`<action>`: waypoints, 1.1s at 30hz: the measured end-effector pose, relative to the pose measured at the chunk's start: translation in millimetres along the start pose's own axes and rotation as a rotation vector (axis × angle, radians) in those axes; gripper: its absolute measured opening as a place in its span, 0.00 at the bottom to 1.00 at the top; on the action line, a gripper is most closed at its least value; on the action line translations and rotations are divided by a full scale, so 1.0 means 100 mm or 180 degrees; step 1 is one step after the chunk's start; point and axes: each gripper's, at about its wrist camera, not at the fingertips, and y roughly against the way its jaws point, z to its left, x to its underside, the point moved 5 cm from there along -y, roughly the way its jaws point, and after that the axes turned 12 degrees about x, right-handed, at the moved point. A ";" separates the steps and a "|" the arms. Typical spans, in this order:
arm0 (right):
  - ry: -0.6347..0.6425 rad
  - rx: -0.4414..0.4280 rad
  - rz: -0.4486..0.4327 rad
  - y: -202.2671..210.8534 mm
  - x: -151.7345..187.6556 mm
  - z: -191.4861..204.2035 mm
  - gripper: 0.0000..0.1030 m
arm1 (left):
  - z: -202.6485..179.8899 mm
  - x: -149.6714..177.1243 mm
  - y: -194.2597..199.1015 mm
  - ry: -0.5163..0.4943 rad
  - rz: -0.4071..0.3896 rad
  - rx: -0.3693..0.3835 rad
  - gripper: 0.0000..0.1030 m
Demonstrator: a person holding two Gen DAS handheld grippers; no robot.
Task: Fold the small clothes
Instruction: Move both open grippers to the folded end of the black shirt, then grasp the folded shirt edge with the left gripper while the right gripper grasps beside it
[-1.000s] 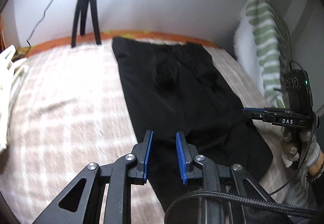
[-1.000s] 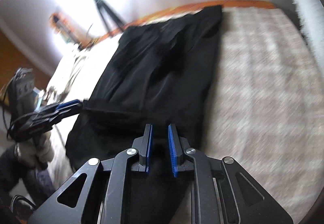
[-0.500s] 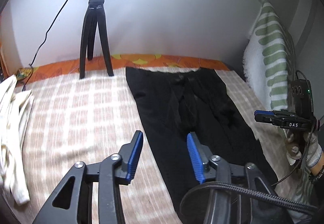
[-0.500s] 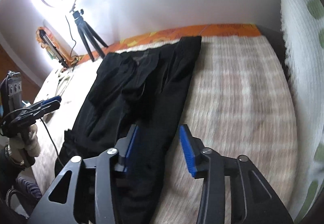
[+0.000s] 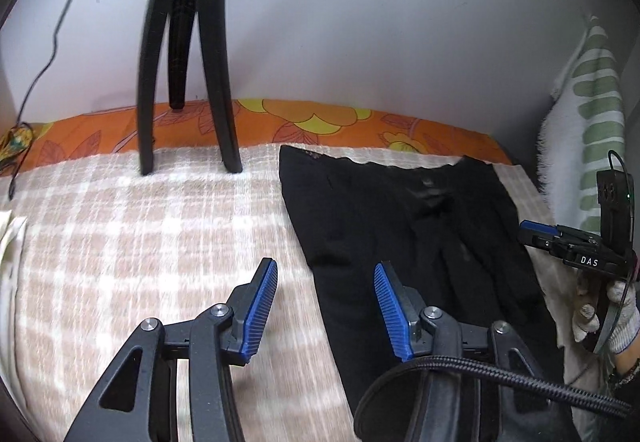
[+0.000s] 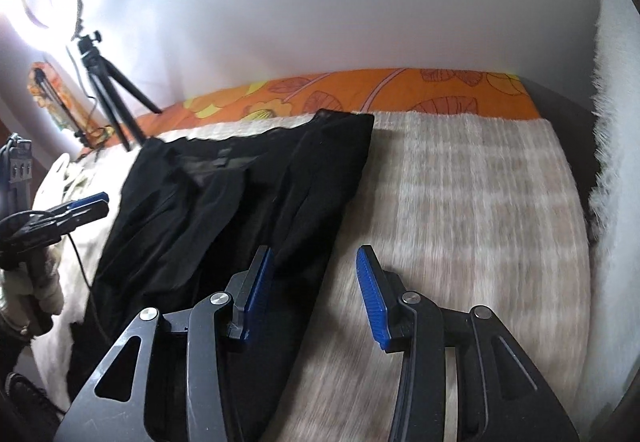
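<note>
Your black trousers (image 5: 400, 242) lie flat on the checked blanket (image 5: 140, 234) of the bed, waistband toward the orange sheet (image 5: 320, 122) at the wall. Your left tongs (image 5: 324, 306) have just been opening and now gape over the trousers' left edge, gripping nothing. Your right tongs (image 6: 316, 294) have likewise just spread over the trousers' right edge, with nothing gripped. A tripod (image 5: 184, 54) stands left of the trousers.
</note>
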 end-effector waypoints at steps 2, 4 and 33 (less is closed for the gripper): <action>-0.0010 0.0001 0.0004 -0.08 -0.06 -0.03 0.40 | 0.03 -0.06 -0.10 -0.0004 0.0017 0.0002 0.50; -0.0032 -0.0036 -0.0051 -0.15 -0.15 -0.05 0.40 | 0.05 -0.12 -0.18 -0.0008 0.0025 -0.0013 0.50; -0.0059 -0.0481 -0.0487 0.03 -0.65 0.16 0.04 | -0.34 -0.44 -0.09 -0.0243 -0.0302 0.0180 0.02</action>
